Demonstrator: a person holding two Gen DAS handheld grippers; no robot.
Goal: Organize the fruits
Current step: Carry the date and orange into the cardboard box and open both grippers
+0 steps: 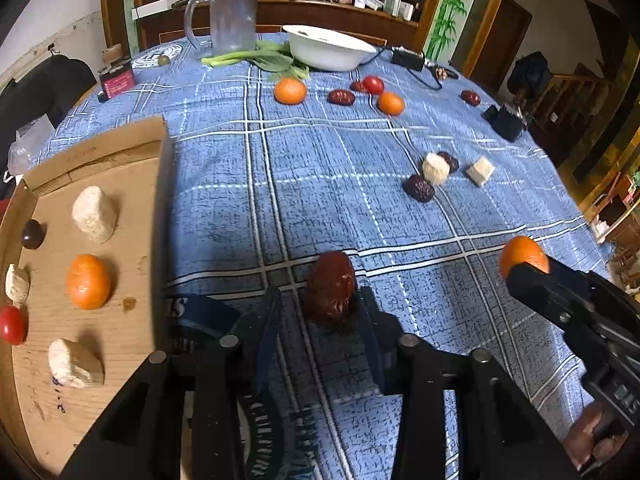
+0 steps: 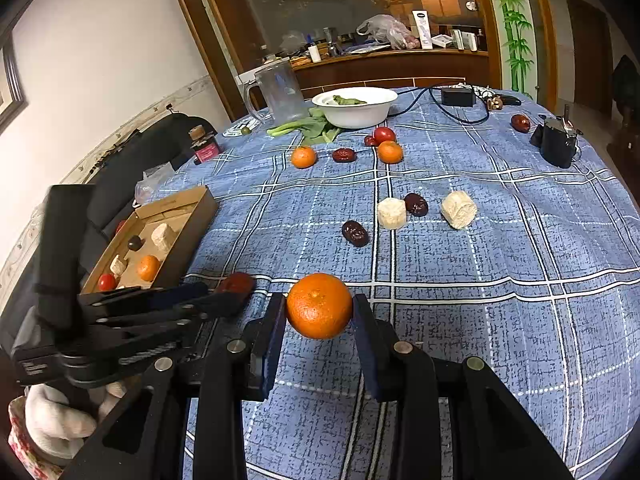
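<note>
My left gripper [image 1: 320, 304] is shut on a dark red date [image 1: 331, 294], held just above the blue checked tablecloth beside the cardboard box [image 1: 162, 216]. It also shows in the right wrist view [image 2: 236, 286]. My right gripper [image 2: 320, 312] is shut on an orange [image 2: 319, 306], lifted over the cloth; the orange shows in the left wrist view [image 1: 524, 256]. The box [image 2: 200, 220] holds an orange [image 1: 88, 281], a cherry tomato [image 1: 12, 325], a dark date [image 1: 32, 234] and pale chunks [image 1: 94, 213].
Farther out lie two oranges [image 1: 290, 91] [image 1: 391, 103], a tomato [image 1: 373, 85], several dates [image 1: 418, 188] and pale chunks [image 1: 436, 168]. A white bowl [image 1: 320, 56], greens [image 1: 256, 58], a plastic jug [image 1: 232, 16], a charger with cable [image 1: 408, 59] and a black device [image 1: 506, 120] sit at the back.
</note>
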